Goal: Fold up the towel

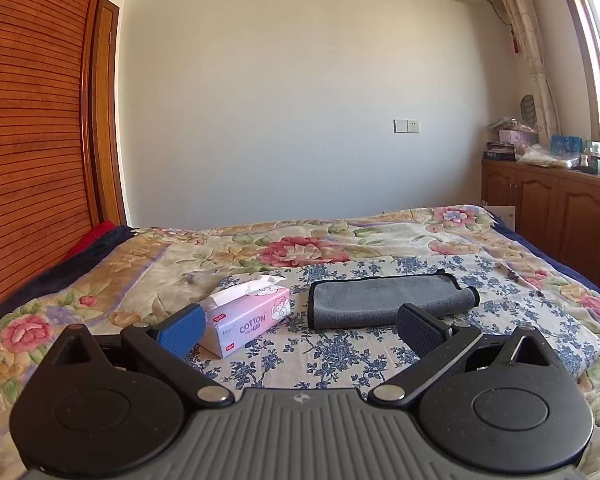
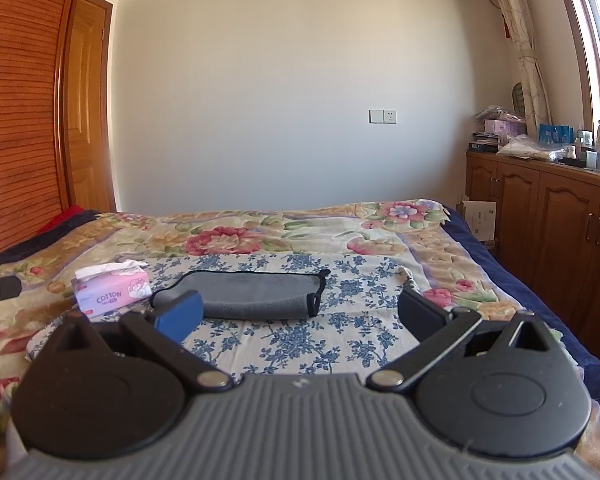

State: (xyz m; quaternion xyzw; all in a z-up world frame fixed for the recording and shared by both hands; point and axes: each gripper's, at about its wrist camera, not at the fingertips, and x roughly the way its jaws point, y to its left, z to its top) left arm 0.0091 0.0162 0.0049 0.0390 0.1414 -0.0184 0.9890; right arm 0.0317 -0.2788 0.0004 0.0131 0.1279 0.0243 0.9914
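Observation:
A grey towel with black trim lies folded into a narrow band on a blue-flowered cloth on the bed. It also shows in the right wrist view. My left gripper is open and empty, held above the cloth just short of the towel's near edge. My right gripper is open and empty, also just short of the towel, which lies ahead and slightly left of it.
A pink tissue pack marked COTTON lies left of the towel, and shows in the right wrist view. The bed has a floral quilt. Wooden cabinets with clutter stand at the right. A slatted wooden panel is at the left.

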